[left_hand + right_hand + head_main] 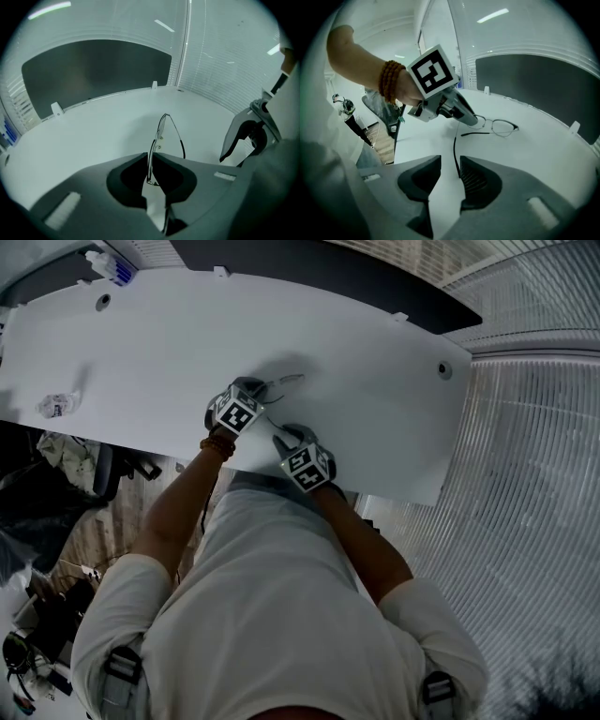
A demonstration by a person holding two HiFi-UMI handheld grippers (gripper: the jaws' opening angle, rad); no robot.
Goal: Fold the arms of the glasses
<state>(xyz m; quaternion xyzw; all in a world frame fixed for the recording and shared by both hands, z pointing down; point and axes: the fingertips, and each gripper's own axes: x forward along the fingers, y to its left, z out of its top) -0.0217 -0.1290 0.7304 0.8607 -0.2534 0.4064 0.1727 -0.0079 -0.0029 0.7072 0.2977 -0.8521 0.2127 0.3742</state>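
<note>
Thin wire-rimmed glasses (287,382) lie on the white table (150,343). My left gripper (268,390) is shut on the frame's end; in the left gripper view the rim (150,164) runs between the pressed pads and the lenses (162,127) stick out ahead. One arm (477,133) lies folded along the lenses (504,126). The other arm (454,150) stands out toward my right gripper (450,163), its tip between the parted jaws, close to the right pad and not pinched. That right gripper (281,441) sits just nearer me than the left gripper (472,120).
The table's near edge (281,479) runs right under both hands. A crumpled clear wrapper (56,405) lies at the table's left, and a small bottle (111,266) stands at the far left corner. A dark panel (93,70) stands behind the table.
</note>
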